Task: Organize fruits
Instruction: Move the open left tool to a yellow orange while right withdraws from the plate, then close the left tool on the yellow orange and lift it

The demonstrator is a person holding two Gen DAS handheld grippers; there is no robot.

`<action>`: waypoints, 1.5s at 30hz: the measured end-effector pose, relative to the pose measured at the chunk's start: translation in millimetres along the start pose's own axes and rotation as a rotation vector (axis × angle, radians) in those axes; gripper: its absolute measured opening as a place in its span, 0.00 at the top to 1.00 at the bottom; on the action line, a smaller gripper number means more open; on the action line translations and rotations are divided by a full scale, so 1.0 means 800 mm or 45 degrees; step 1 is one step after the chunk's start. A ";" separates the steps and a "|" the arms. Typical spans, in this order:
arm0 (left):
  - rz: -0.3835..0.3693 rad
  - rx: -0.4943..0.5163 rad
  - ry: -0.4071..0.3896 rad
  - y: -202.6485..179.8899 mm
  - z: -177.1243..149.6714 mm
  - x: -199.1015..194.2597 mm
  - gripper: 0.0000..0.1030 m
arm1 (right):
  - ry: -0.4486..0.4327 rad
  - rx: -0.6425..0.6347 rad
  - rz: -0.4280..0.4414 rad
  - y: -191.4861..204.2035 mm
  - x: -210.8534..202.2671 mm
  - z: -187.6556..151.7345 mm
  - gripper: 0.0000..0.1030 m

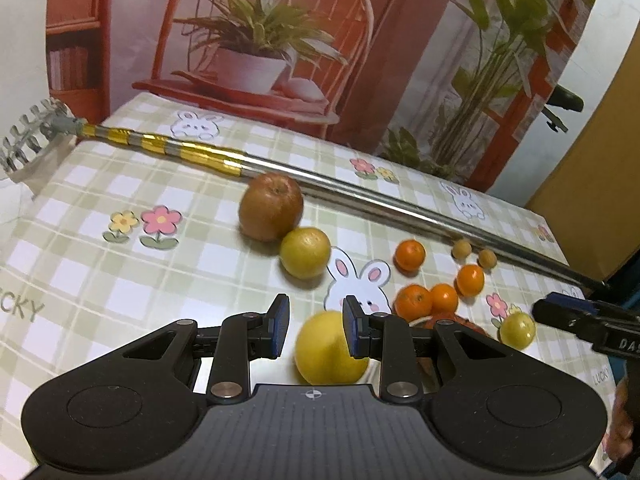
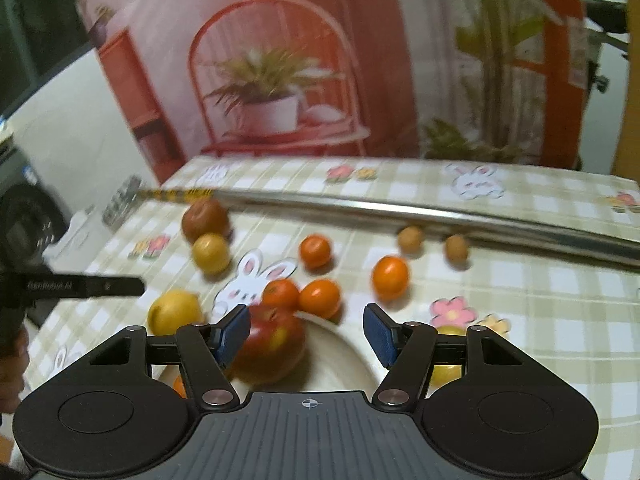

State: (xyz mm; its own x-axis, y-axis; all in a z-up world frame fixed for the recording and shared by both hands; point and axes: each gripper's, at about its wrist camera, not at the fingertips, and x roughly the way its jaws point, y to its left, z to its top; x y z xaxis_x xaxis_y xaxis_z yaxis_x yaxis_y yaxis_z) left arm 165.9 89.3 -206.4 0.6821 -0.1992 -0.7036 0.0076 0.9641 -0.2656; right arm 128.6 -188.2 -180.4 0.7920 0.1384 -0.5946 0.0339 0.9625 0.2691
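Left gripper [image 1: 314,326] spread, empty, above yellow lemon [image 1: 328,350] on table [image 1: 120,264]. Right gripper [image 2: 306,334] spread over red apple [image 2: 270,344] on white plate [image 2: 348,356]. Center lemon between fingers before squeezing; round fruit likely rolls.

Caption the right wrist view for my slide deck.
Open right gripper over a red apple on a white plate.

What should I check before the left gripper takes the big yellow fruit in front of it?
1. Left gripper open: ok.
2. Big yellow fruit centred between its fingers: not ok, it sits toward the right finger.
3. Right gripper open, holding nothing: ok.
4. Red apple on the plate: ok, though blurred.
5. Free room on the plate: cannot tell, partly hidden.
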 end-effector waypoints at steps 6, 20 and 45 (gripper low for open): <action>0.026 -0.011 -0.010 0.003 0.020 -0.002 0.70 | -0.082 0.052 -0.056 -0.024 -0.017 0.012 0.42; 0.049 0.136 0.046 -0.023 0.041 0.079 0.70 | -0.149 0.121 -0.116 -0.046 -0.026 0.019 0.42; 0.112 0.079 0.111 -0.014 0.044 0.135 0.53 | -0.106 0.179 -0.139 -0.065 -0.012 0.012 0.42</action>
State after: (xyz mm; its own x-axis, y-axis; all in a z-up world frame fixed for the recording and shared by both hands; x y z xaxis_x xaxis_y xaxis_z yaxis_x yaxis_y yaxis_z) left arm 264.9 63.2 -256.3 0.6158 -0.1253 -0.7779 -0.0025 0.9870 -0.1609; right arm 124.9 -241.6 -181.2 0.8266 0.0095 -0.5628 0.2027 0.9278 0.3133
